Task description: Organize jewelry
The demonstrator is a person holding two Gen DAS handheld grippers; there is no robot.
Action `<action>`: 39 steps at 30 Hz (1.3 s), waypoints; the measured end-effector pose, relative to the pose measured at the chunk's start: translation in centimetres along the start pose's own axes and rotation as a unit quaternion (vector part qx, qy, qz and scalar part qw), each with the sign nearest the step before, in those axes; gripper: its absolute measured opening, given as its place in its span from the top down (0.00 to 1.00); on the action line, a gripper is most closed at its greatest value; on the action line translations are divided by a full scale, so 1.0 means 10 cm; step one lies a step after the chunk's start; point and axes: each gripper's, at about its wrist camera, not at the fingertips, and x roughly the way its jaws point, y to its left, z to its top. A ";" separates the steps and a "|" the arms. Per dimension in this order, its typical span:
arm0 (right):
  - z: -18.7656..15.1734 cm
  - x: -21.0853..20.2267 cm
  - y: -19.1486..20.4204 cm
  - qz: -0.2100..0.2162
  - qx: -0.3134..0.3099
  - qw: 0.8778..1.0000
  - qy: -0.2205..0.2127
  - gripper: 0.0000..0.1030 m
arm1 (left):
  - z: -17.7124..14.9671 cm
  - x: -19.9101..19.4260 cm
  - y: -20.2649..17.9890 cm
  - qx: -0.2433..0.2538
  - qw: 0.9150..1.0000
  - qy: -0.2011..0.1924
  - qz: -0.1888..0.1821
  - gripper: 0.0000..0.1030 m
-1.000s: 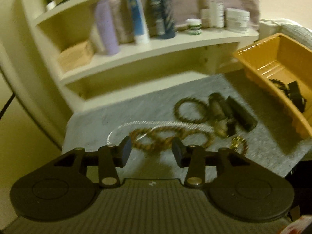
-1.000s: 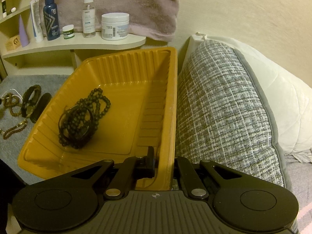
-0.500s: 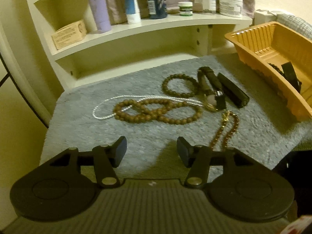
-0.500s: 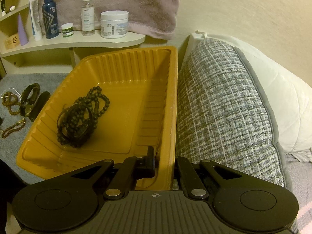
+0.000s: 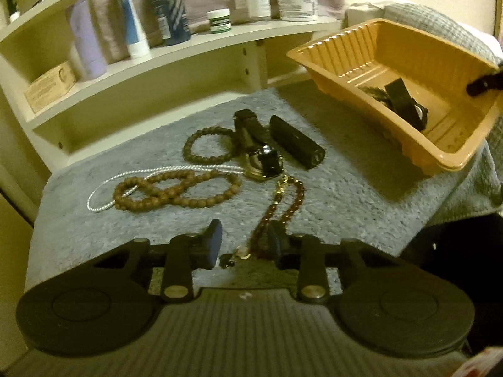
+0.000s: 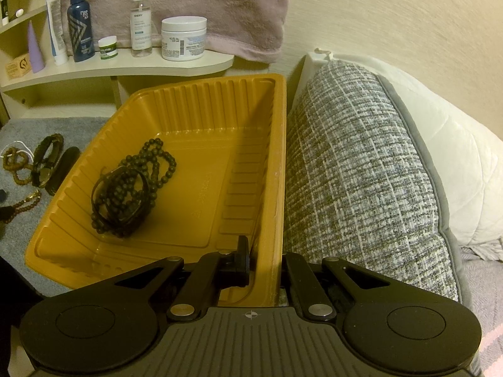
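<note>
An orange tray (image 6: 276, 144) holds dark bead bracelets (image 6: 132, 185) and a black strap; it also shows in the left wrist view (image 5: 345, 62). My right gripper (image 6: 267, 251) is shut on the tray's near wall. My left gripper (image 5: 243, 245) is open low over the grey mat, its fingers either side of the near end of a dark red bead chain with gold clasp (image 5: 283, 201). On the mat lie a long brown bead necklace (image 5: 176, 191), a white pearl string (image 5: 103, 191), a small brown bracelet (image 5: 204, 144), a watch (image 5: 261, 154) and a black case (image 5: 295, 144).
A cream shelf (image 5: 176, 53) with bottles and jars stands behind the mat. A grey tweed cushion (image 6: 361, 172) and white pillow press against the tray's right side. A pink towel (image 6: 220, 6) hangs above the shelf. The mat's front edge (image 5: 424, 220) drops off near the tray.
My left gripper has pulled back and moved right, lowering over the red bead chain's near end. The right gripper and tray have stayed still.
</note>
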 end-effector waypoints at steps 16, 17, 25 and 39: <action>0.01 0.00 0.01 0.000 -0.001 1.000 0.001 0.96 | -0.20 -0.17 0.22 0.018 1.000 0.003 0.008 0.72; 0.00 0.00 0.01 0.000 -0.001 1.000 0.001 0.96 | -0.20 -0.17 0.22 0.021 1.000 0.003 0.006 0.73; 0.00 0.01 0.01 -0.001 -0.001 1.000 0.001 0.96 | -0.22 -0.15 0.22 0.046 0.999 -0.001 0.012 0.76; 0.00 0.02 0.00 -0.001 0.000 1.000 0.003 0.96 | -0.19 -0.09 0.20 0.045 0.998 -0.006 0.034 0.79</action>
